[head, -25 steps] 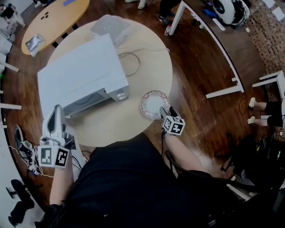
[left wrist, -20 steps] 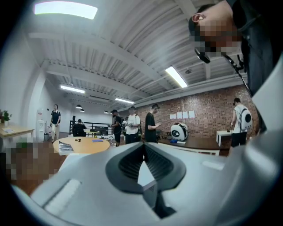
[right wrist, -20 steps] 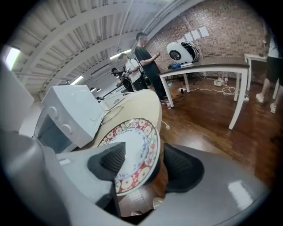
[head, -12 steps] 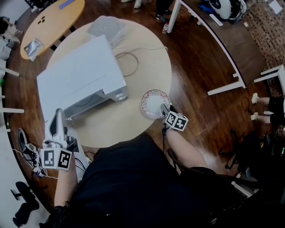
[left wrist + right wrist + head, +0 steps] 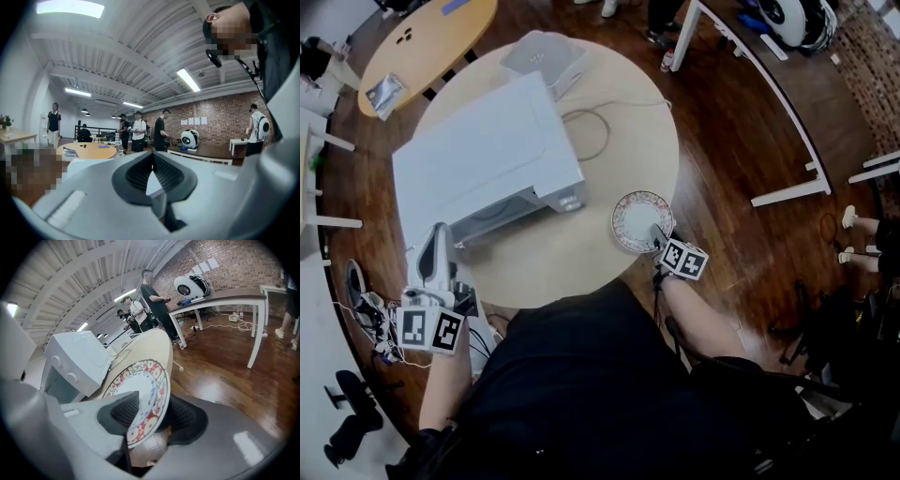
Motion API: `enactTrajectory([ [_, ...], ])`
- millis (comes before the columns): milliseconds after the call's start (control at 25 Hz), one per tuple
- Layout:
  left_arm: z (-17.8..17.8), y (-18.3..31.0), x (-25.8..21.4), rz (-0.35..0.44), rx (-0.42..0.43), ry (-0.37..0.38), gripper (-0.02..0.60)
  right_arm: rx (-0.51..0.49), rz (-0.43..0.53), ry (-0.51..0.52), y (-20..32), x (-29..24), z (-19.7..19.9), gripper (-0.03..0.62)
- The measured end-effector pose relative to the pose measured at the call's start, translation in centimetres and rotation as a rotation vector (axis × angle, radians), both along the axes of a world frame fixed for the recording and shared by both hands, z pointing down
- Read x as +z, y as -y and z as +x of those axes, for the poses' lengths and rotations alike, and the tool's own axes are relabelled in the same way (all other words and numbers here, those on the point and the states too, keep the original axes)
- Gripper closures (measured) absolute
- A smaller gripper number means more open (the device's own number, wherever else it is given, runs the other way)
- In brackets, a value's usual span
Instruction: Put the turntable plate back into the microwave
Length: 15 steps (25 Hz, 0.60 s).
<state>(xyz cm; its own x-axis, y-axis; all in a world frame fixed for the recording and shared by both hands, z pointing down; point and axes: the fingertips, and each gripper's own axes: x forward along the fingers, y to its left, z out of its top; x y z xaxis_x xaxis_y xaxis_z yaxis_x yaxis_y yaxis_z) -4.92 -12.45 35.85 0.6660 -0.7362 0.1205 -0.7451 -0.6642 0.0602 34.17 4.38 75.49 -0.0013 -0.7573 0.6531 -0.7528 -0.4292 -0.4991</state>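
A flat grey box (image 5: 546, 56) is being carried at the far edge of the round table (image 5: 581, 253), with a thin cable (image 5: 607, 139) being looped across the tabletop near it. Beyond the table's far left edge, a silver packet (image 5: 386, 92) is being borne on an oval wooden table (image 5: 441, 33). Off the right edge, a long dark-topped table on white legs (image 5: 225, 295) is being stood on the dark wood floor (image 5: 722, 216), and a round white machine (image 5: 192, 284) is being carried on it. Several people (image 5: 137, 133) are being seen standing before a brick wall (image 5: 220, 115).
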Motion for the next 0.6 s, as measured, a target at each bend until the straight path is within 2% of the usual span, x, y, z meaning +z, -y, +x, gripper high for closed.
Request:
enactTrajectory([
  [360, 0.0, 0.0, 0.2, -0.004, -0.001, -0.016, 0.577, 0.014, 0.037, 0.003, 0.1, -1.3, 0.1, 0.469],
  [600, 1.0, -0.4, 0.3, 0.000, 0.021, -0.019, 0.577, 0.051, 0.131, 0.062, 0.7, -3.4, 0.3, 0.526],
])
